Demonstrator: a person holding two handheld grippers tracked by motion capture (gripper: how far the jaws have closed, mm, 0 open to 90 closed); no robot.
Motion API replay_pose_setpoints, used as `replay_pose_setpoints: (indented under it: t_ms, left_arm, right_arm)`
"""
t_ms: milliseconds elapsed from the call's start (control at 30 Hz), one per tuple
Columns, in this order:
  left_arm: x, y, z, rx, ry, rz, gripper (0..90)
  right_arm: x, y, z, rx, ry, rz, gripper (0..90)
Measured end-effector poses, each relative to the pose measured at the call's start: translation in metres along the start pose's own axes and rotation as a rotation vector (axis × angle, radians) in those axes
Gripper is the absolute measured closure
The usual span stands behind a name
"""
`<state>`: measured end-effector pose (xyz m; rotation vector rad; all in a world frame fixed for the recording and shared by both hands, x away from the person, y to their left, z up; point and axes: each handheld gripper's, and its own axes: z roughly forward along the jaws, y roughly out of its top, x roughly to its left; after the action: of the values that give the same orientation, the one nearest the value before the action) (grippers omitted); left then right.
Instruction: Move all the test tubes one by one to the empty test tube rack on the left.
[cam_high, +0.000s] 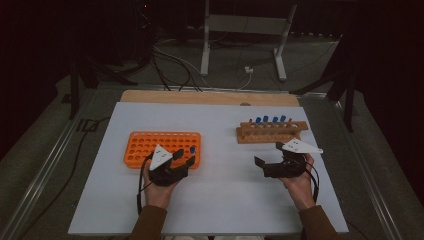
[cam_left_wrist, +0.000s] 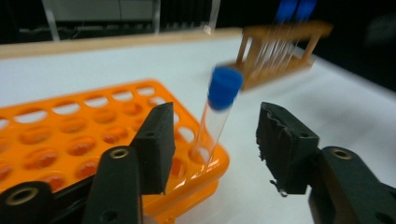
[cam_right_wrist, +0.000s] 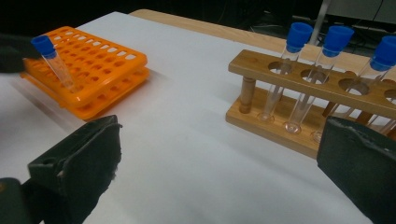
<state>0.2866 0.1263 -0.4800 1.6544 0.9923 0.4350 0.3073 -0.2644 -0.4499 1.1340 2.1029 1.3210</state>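
An orange tube rack (cam_high: 150, 145) lies at the left of the white table top. A clear test tube with a blue cap (cam_left_wrist: 215, 116) stands tilted in its near right corner hole (cam_high: 192, 149). My left gripper (cam_high: 185, 157) is open at that corner, one jaw on each side of the tube and neither pad touching it (cam_left_wrist: 215, 140). At the right, a wooden rack (cam_high: 270, 134) holds several blue-capped tubes (cam_right_wrist: 294, 46). My right gripper (cam_high: 268, 154) is open just in front of the wooden rack (cam_right_wrist: 303, 79), with nothing between its jaws (cam_right_wrist: 224, 135).
The white sheet (cam_high: 220, 200) covers a wooden table whose far edge (cam_high: 210, 97) shows. Most holes of the orange rack (cam_right_wrist: 98, 65) hold nothing. Behind the table, cables (cam_high: 170, 65) and a metal stand (cam_high: 245, 30) sit on the floor.
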Motion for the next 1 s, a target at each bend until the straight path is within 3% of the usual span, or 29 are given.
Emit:
replay_pose_setpoints:
  t_ms: [67,167,200,333,400,533,600,700,800,867,1000]
  left_arm:
    - [0.004,0.003,-0.012,-0.022,0.001,-0.021,44.5]
    - [0.008,0.008,-0.026,-0.026,0.031,-0.016,30.8]
    - [0.008,0.009,-0.031,-0.028,0.043,-0.011,29.3]
    - [0.010,0.012,-0.043,-0.017,0.092,0.024,9.5]
    - [0.012,0.014,-0.055,-0.012,0.139,0.038,0.7]
    - [0.015,0.013,-0.069,-0.021,0.161,0.050,0.7]
    - [0.014,0.010,-0.074,-0.032,0.222,0.071,0.7]
    - [0.017,0.008,-0.081,-0.038,0.251,0.077,0.8]
    - [0.020,0.004,-0.088,-0.037,0.245,0.064,0.9]
    - [0.021,0.000,-0.093,-0.041,0.215,0.044,4.0]
    - [0.021,-0.003,-0.099,-0.046,0.224,0.041,2.3]
  right_arm:
    - [-0.001,0.000,-0.001,-0.002,0.001,0.000,0.0]
    - [-0.001,0.001,-0.001,-0.006,0.002,0.002,0.0]
    - [-0.001,0.001,-0.001,-0.005,0.003,0.001,0.0]
    - [-0.002,0.002,-0.002,-0.009,0.002,0.005,0.0]
    - [-0.003,0.003,-0.003,-0.012,0.004,0.007,0.0]
    - [-0.006,0.006,-0.006,-0.021,0.001,0.028,0.0]
    - [-0.006,0.008,-0.007,-0.021,-0.005,0.027,0.0]
    - [-0.007,0.011,-0.008,-0.017,-0.015,0.027,0.0]
    - [-0.009,0.015,-0.010,-0.015,-0.025,0.021,0.0]
    - [-0.013,0.019,-0.012,-0.017,-0.036,0.015,0.0]
    - [-0.022,0.028,-0.016,-0.020,-0.081,0.016,1.5]
